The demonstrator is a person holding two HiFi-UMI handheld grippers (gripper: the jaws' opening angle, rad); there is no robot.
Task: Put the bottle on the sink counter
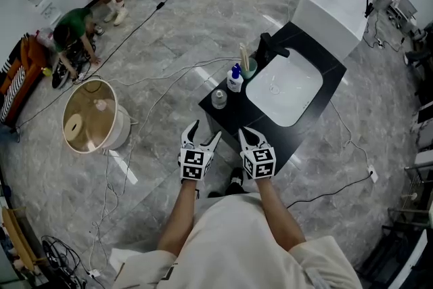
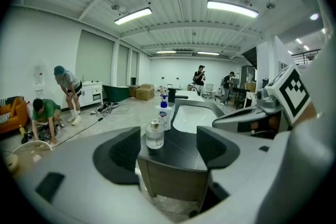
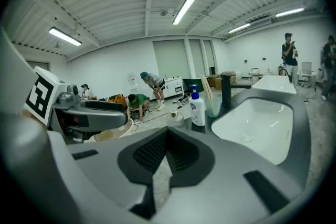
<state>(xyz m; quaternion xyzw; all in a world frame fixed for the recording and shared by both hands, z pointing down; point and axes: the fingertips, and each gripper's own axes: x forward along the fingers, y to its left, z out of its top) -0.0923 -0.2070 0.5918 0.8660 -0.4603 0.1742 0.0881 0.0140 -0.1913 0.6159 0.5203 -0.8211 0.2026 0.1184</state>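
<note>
The clear glass bottle stands upright, cap up, mid-frame on the black sink counter, apparently untouched; my left gripper gapes empty, my right gripper closed.

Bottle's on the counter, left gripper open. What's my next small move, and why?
Probably draw the left gripper straight back and stop. The bottle stands upright on the counter near its corner, clear of the open jaws, so the placing looks done.
</note>
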